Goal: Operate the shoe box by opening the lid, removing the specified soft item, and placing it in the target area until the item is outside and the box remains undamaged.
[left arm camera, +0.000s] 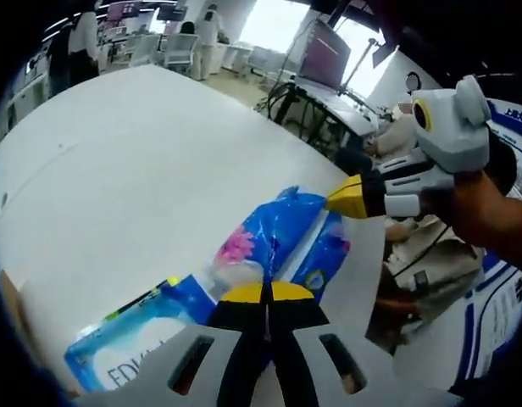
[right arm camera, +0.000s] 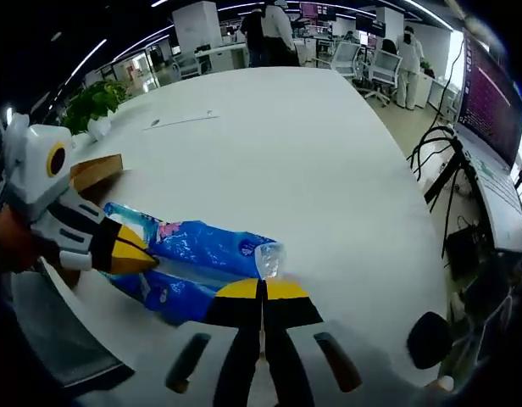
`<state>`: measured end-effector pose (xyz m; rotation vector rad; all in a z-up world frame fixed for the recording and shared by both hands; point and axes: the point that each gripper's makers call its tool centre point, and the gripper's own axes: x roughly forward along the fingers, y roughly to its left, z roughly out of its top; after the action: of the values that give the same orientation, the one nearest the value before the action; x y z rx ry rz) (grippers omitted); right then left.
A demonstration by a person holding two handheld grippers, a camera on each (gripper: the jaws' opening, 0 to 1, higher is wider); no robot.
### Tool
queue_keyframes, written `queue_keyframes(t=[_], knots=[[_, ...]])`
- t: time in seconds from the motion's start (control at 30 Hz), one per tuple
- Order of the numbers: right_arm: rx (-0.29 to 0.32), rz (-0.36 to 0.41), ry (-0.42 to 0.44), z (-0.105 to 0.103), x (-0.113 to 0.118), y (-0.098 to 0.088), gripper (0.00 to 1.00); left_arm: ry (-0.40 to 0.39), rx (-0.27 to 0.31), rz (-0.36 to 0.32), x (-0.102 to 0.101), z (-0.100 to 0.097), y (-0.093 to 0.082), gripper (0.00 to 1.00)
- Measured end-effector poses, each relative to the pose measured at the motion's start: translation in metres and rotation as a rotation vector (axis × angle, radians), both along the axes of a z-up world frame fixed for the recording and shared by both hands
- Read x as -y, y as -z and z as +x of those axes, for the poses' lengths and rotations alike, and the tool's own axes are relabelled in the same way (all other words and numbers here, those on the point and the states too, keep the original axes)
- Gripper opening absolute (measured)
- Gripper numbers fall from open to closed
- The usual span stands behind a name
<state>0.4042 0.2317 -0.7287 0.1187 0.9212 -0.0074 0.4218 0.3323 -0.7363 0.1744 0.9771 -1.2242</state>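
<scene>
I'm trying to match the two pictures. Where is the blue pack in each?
Left gripper view: blue pack low centre, at that view's own jaws.
Right gripper view: blue pack lower left of centre, above that view's own jaws.
Shared landmark: the white table under it.

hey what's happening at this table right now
A person is handling a soft blue plastic pack with pink flower print using two handheld claws. The left claw is closed on one end of the pack, and the right claw is closed on the other end, so the pack is stretched between them just above the white round table. A brown cardboard box sits at the table's edge beside the left claw, and the pack is already outside it. People stand at desks in the background.
</scene>
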Motion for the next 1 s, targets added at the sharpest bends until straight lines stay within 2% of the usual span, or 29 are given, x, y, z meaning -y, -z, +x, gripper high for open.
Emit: queue_keyframes(t=[0.37,0.47,0.57,0.7,0.8,1.0], knots=[[-0.017,0.021,-0.006,0.000,-0.004,0.023,0.00,-0.006,-0.011,0.031,-0.005,0.003,0.016,0.00],[-0.021,0.023,0.004,0.001,-0.002,0.027,0.00,-0.013,-0.040,0.025,-0.007,0.003,0.018,0.00],[-0.024,0.021,0.001,0.002,-0.003,0.028,0.01,-0.017,-0.040,0.019,-0.008,0.005,0.017,0.00],[-0.017,0.018,0.005,0.006,-0.001,0.027,0.06,-0.024,-0.026,0.014,-0.010,0.010,0.015,0.09],[-0.011,0.010,0.010,0.008,0.000,0.024,0.10,-0.024,-0.030,0.011,-0.011,0.010,0.014,0.10],[0.003,0.011,0.023,0.005,0.001,0.015,0.11,-0.024,-0.031,-0.001,-0.015,0.006,0.007,0.14]])
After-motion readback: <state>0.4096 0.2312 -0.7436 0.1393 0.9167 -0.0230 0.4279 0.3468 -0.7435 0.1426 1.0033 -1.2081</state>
